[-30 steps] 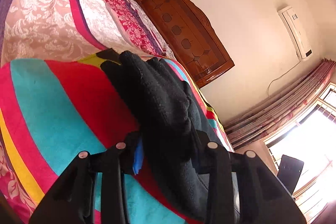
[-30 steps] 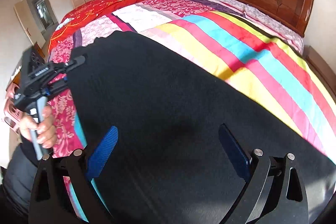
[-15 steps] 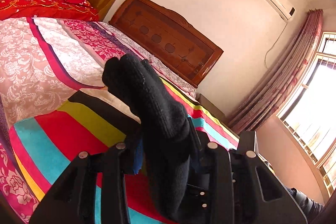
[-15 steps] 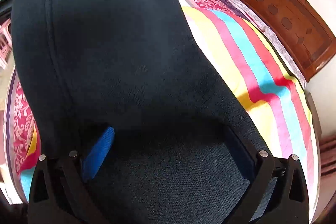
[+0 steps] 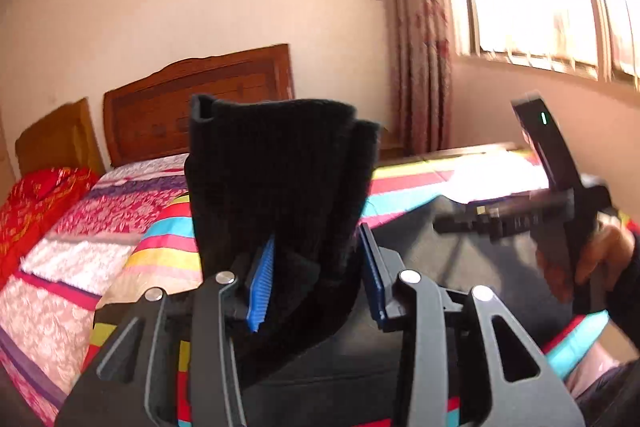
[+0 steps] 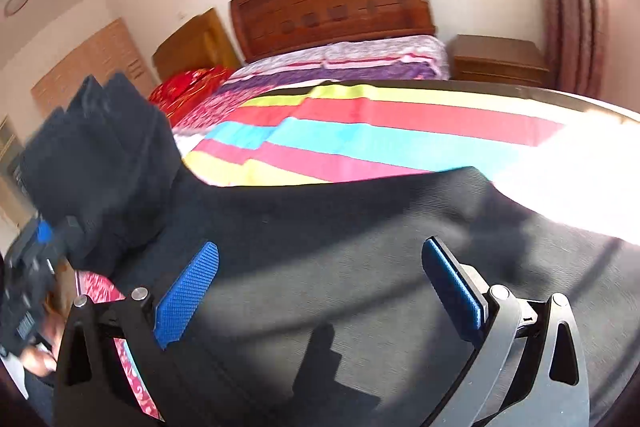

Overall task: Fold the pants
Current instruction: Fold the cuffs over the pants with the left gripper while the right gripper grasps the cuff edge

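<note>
I am holding one end of the black knitted pants (image 5: 276, 187) in my left claw (image 5: 316, 279); its blue pads are clamping a thick bunch of the cloth, lifted above the bed with the striped colourful cover (image 5: 152, 239). To the right, my right claw (image 6: 320, 291) is hovering with its jaws wide apart over the rest of the pants, which is lying flat on the bed. I judge a fold is in progress: next, the lifted end needs laying down squarely. I am seeing no containers.
</note>
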